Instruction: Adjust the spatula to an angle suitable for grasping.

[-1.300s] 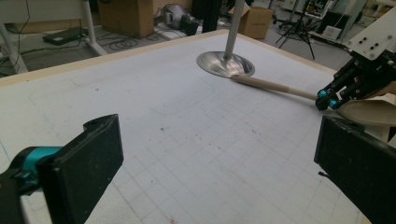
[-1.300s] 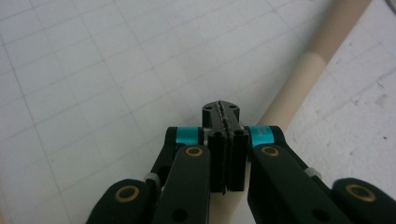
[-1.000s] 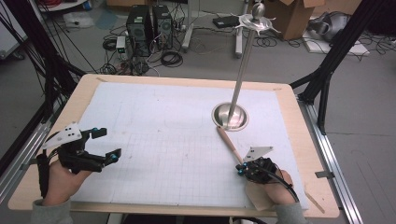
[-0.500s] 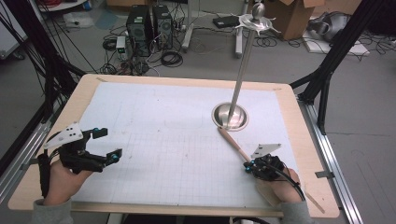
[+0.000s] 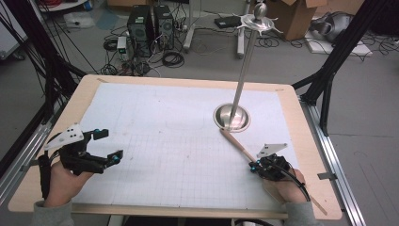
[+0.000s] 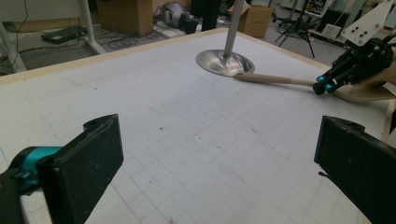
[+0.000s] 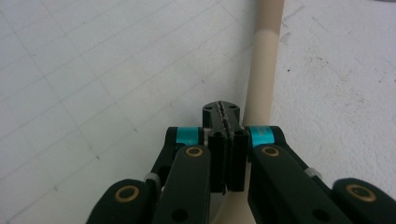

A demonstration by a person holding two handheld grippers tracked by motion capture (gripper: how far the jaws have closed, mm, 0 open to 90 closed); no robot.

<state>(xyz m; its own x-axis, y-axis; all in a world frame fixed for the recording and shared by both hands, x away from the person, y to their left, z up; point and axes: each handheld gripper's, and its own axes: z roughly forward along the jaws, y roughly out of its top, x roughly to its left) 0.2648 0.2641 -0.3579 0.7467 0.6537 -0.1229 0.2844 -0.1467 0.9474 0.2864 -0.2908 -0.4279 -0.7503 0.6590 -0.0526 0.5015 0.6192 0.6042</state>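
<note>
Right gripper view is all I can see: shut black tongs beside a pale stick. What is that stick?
Observer: A wooden handle lying on the table. Its far end reaches the round base of a metal stand.
Operator: Is the stand tall?
Observer: Yes, it rises well above the table and ends in a spiked top with a ball.
Operator: And the other hand?
Observer: The left tongs rest wide open at the table's left side, with nothing between them.
</note>
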